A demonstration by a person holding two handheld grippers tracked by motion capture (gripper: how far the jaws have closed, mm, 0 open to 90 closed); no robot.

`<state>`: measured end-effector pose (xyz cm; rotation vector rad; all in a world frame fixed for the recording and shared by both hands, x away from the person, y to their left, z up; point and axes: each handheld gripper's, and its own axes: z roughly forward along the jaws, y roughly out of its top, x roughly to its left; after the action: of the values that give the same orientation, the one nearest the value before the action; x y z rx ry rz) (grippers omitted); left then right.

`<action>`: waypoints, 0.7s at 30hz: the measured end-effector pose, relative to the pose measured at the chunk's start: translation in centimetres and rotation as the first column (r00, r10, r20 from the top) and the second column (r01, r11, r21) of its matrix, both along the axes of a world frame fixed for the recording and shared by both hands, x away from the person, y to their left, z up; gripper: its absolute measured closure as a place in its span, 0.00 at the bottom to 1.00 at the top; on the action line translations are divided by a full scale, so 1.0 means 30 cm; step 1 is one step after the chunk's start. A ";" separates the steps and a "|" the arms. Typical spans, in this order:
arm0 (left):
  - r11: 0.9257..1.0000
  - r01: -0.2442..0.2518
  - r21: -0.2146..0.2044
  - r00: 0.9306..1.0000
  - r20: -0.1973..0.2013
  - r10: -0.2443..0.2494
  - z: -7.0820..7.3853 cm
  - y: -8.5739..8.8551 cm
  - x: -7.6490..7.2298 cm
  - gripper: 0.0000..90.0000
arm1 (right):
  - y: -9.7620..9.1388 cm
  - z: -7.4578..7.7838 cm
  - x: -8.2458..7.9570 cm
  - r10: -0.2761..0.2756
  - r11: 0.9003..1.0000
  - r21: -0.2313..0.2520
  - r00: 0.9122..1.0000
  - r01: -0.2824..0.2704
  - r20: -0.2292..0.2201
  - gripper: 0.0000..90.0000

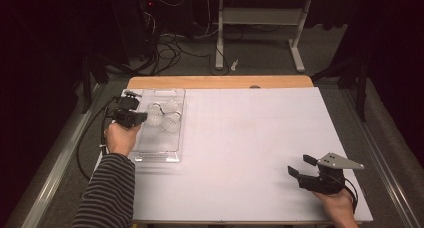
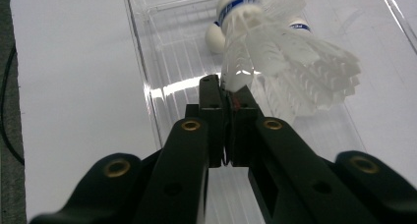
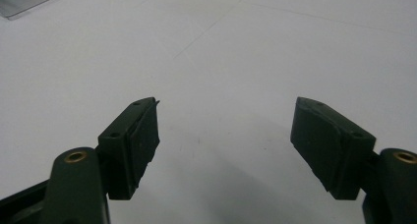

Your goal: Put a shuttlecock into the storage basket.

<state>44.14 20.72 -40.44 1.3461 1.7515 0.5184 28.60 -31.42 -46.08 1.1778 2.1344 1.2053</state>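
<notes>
Left gripper (image 1: 142,117) pinches a shuttlecock (image 2: 275,62) over the clear tray (image 1: 172,155); right gripper (image 1: 301,167) idles spread.

At the left, the jaws are pressed nearly together on the rim of the shuttlecock's feather skirt. It sits inside the tray beside the others, its long axis running away from the jaw tips, cork end farthest and feathers toward the gripper. Whether the pads are easing off cannot be told. The left hand is plainly the nearer one. Far to the right, well apart from the tray, the right gripper rests on the white table (image 1: 240,138) with jaws wide and nothing between them.
</notes>
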 end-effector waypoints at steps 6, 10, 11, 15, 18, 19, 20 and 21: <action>1.000 0.024 -0.009 1.000 0.006 -0.024 0.001 -0.008 -0.007 0.86 | -0.001 0.000 0.000 0.000 1.000 0.000 1.000 0.000 0.002 0.30; 0.999 0.030 -0.017 0.999 0.016 -0.030 0.008 -0.014 -0.013 0.77 | 0.000 0.000 0.000 0.000 1.000 0.000 1.000 0.000 0.002 0.30; 0.999 0.031 -0.017 0.999 0.018 -0.030 0.009 -0.015 -0.013 0.75 | 0.000 0.001 -0.001 -0.001 1.000 0.000 1.000 0.001 0.002 0.30; 0.999 0.039 -0.020 0.999 0.022 -0.039 0.013 -0.020 -0.019 0.69 | 0.000 0.001 0.000 0.000 1.000 0.000 1.000 0.000 0.003 0.30; 0.999 0.044 -0.026 0.999 0.029 -0.043 0.019 -0.024 -0.025 0.64 | -0.001 0.000 0.000 0.000 1.000 0.000 1.000 0.000 0.002 0.30; 0.999 0.047 -0.024 0.998 0.030 -0.046 0.021 -0.025 -0.028 0.62 | 0.000 0.000 0.000 0.000 1.000 0.000 1.000 0.000 0.002 0.30; 0.999 0.046 -0.026 0.998 0.033 -0.045 0.024 -0.027 -0.030 0.61 | 0.000 0.000 0.000 0.000 1.000 0.000 1.000 0.000 0.002 0.30; 0.999 0.047 -0.026 0.998 0.037 -0.046 0.026 -0.029 -0.033 0.60 | 0.000 0.000 -0.001 0.000 1.000 0.000 1.000 0.000 0.002 0.30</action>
<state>43.16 19.86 -39.67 1.3475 1.6880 0.4897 28.58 -31.42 -46.07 1.1759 2.1333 1.2055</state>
